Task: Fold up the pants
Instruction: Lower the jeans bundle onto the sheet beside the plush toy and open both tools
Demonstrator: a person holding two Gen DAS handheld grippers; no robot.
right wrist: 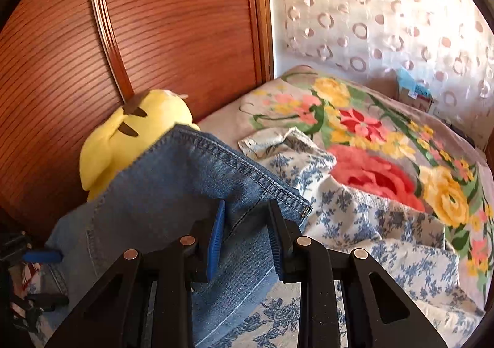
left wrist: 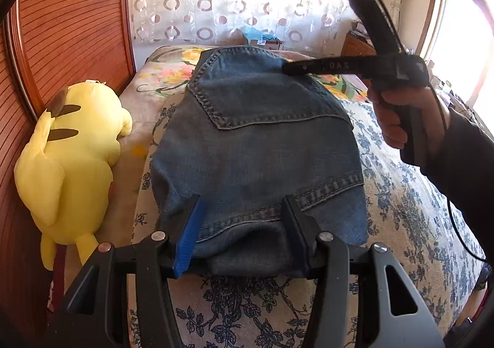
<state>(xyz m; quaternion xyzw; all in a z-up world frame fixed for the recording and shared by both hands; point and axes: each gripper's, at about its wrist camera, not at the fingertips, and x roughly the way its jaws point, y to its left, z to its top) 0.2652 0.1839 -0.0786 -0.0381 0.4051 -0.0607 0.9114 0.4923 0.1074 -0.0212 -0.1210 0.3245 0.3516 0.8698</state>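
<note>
Blue jeans (left wrist: 256, 138) lie folded into a compact stack on the bed, back pocket facing up. My left gripper (left wrist: 244, 206) hovers over the stack's near edge, jaws wide apart, the pads not pressing the denim. A person's hand (left wrist: 398, 113) holds my right gripper (left wrist: 285, 67) at the stack's far right edge. In the right wrist view the right gripper (right wrist: 245, 215) is shut on the jeans (right wrist: 160, 193) beside the stitched waistband corner, the cloth creased between its pads. A blue pad of the left gripper's finger (right wrist: 43, 256) shows at the far left.
A yellow plush toy (left wrist: 74, 156) lies left of the jeans against the wooden headboard (left wrist: 68, 23). A blue-flowered bedcover (left wrist: 401, 193) lies under the jeans, and a bright flower blanket (right wrist: 370, 138) covers the far half. A small box (left wrist: 259, 36) sits by the curtain.
</note>
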